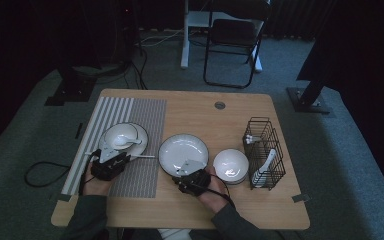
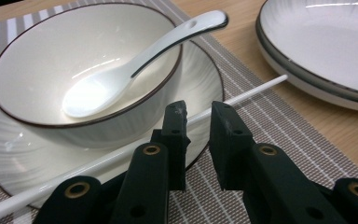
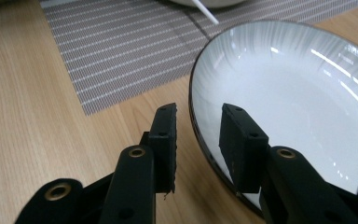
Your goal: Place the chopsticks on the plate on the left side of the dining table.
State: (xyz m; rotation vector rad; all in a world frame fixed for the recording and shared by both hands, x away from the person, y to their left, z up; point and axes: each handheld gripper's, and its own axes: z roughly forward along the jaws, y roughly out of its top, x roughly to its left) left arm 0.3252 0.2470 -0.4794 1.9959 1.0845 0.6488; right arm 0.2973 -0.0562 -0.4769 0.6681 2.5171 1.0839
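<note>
A white bowl (image 2: 42, 60) holding a white spoon (image 2: 121, 74) sits on a dark-rimmed saucer (image 2: 205, 79) on the striped placemat (image 1: 140, 115). A thin white chopstick (image 2: 256, 91) leans across the saucer's rim. My left gripper (image 2: 198, 116) is low over that rim, open, and the stick runs through the gap between its jaws. It shows in the high view too, my left gripper (image 1: 116, 156). The big white plate (image 3: 289, 88) lies on the bare wood. My right gripper (image 3: 198, 121) is open astride its near rim, one jaw outside and one over the plate; my right gripper (image 1: 187, 169) appears from above.
A stack of white bowls (image 1: 231, 165) stands right of the big plate (image 1: 184, 152). A black wire basket (image 1: 264, 152) with white spoons is at the table's right. A folding chair (image 1: 235, 35) stands on the floor beyond the table.
</note>
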